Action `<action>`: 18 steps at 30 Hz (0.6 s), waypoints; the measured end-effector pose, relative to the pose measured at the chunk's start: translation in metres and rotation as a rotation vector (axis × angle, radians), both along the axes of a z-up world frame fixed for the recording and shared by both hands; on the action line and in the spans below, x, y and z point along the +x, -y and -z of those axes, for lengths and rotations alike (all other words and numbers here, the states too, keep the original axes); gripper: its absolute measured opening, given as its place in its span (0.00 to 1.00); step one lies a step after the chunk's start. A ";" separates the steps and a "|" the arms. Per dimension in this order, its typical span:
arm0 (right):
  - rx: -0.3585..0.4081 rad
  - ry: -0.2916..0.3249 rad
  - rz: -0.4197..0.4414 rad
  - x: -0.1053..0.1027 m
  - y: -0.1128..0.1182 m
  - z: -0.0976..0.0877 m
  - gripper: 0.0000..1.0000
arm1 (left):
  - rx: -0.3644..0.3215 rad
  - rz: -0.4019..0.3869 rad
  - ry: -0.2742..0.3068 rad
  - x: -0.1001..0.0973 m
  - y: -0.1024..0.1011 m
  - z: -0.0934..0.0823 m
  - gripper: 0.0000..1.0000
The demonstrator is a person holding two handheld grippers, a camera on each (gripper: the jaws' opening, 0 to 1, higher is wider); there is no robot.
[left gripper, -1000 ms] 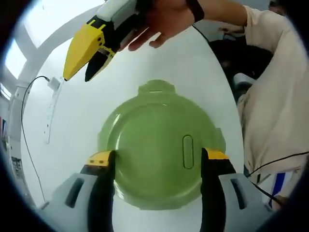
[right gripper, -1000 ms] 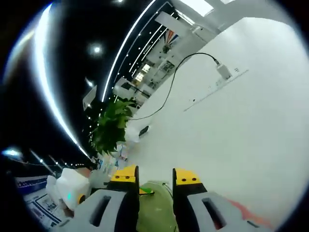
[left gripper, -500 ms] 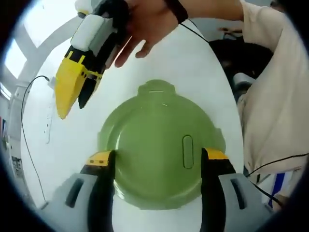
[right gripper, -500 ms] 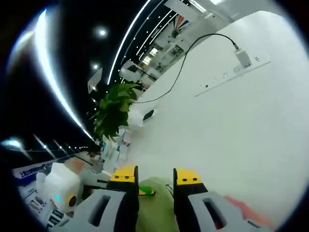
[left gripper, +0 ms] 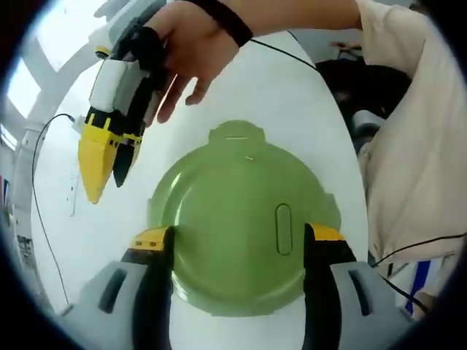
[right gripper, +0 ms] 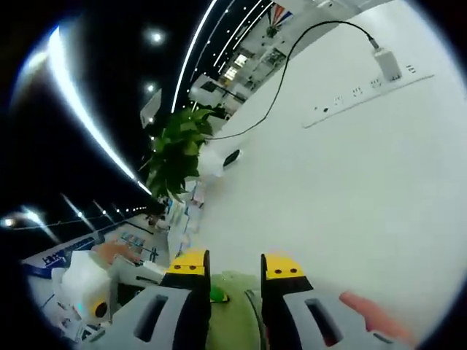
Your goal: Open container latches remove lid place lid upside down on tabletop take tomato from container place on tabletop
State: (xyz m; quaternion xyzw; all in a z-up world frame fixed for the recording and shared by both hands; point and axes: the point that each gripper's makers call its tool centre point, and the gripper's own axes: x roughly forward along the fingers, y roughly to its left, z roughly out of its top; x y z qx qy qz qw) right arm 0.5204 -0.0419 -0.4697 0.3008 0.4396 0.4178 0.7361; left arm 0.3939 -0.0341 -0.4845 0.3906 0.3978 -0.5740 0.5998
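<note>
1. Left gripper [left gripper: 237, 237]: yellow-tipped jaws standing spread at the bottom of the left gripper view, flanking the lid without clearly touching it.
2. Right gripper [left gripper: 102, 171]: yellow pointed jaws nearly pressed together, holding nothing, hanging at upper left beside the lid's rim, carried by a person's hand [left gripper: 186, 44].
3. Round pale-green plastic container lid [left gripper: 237, 226]: sitting centre frame on the white tabletop [left gripper: 292, 109]; likely light, stiff, smooth and slippery. Grip is best taken at the projecting latch tab [left gripper: 235, 133] on the rim.
4. Tomato: hidden.
</note>
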 end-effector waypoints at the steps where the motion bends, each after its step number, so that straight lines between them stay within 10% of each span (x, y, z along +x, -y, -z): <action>1: -0.001 -0.001 -0.004 0.002 -0.001 0.004 0.21 | 0.000 0.001 0.000 0.000 0.000 0.000 0.64; 18: 0.089 -0.049 -0.138 -0.005 -0.020 0.025 0.18 | 0.002 0.001 0.001 0.001 -0.001 0.000 0.64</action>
